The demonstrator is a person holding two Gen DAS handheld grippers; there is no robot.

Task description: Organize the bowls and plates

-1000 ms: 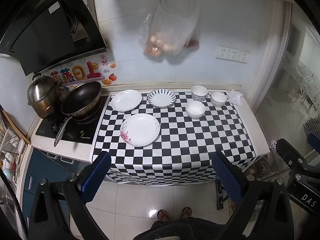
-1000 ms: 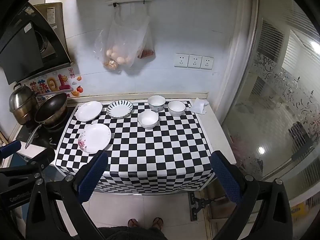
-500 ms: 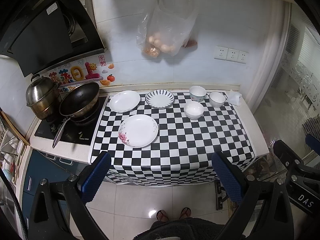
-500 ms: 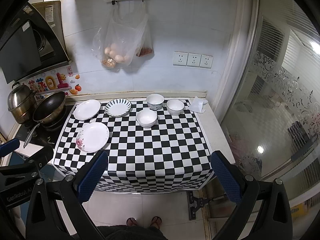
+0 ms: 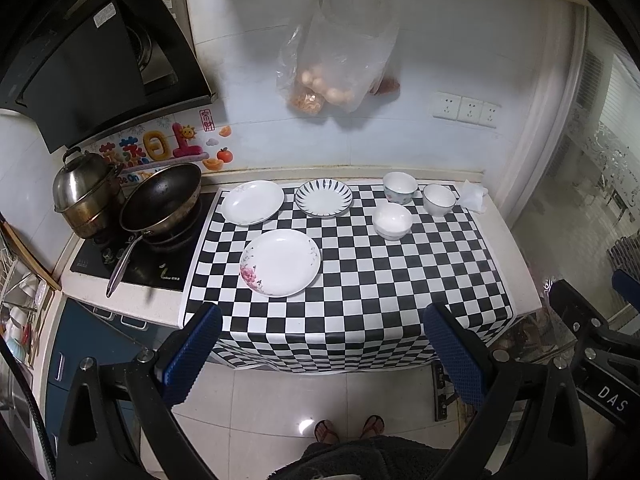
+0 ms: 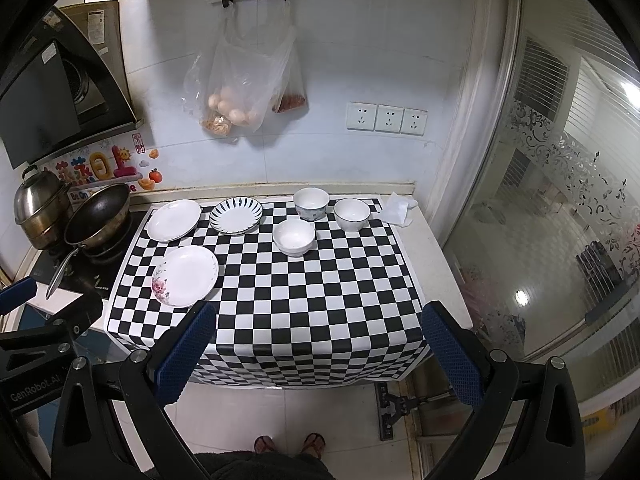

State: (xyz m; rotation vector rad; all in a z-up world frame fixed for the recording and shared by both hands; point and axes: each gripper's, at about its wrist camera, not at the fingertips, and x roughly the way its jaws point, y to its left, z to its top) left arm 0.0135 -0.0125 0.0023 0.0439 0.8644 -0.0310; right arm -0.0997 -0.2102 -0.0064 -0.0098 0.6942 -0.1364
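Observation:
On the checkered cloth (image 5: 360,280) lie three plates: a flowered plate (image 5: 280,262) nearest me, a white plate (image 5: 252,202) at the back left, and a blue-striped plate (image 5: 324,199) beside it. Three bowls stand to the right: a white bowl (image 5: 392,221) in front, a patterned bowl (image 5: 400,187) and a rimmed bowl (image 5: 439,200) behind. The right wrist view shows the same flowered plate (image 6: 185,276) and white bowl (image 6: 294,237). My left gripper (image 5: 318,344) and right gripper (image 6: 318,342) both hang open and empty, well back from the counter, above the floor.
A wok (image 5: 160,204) and a steel pot (image 5: 86,196) sit on the stove at left. A crumpled tissue (image 5: 472,196) lies at the counter's back right corner. Plastic bags (image 5: 340,68) hang on the wall. A glass door (image 6: 560,220) stands to the right. A person's feet (image 5: 348,430) show below.
Both views have shifted slightly; the counter sits a little higher and smaller in frame, as if both grippers drew back a bit. Nothing on the counter has moved.

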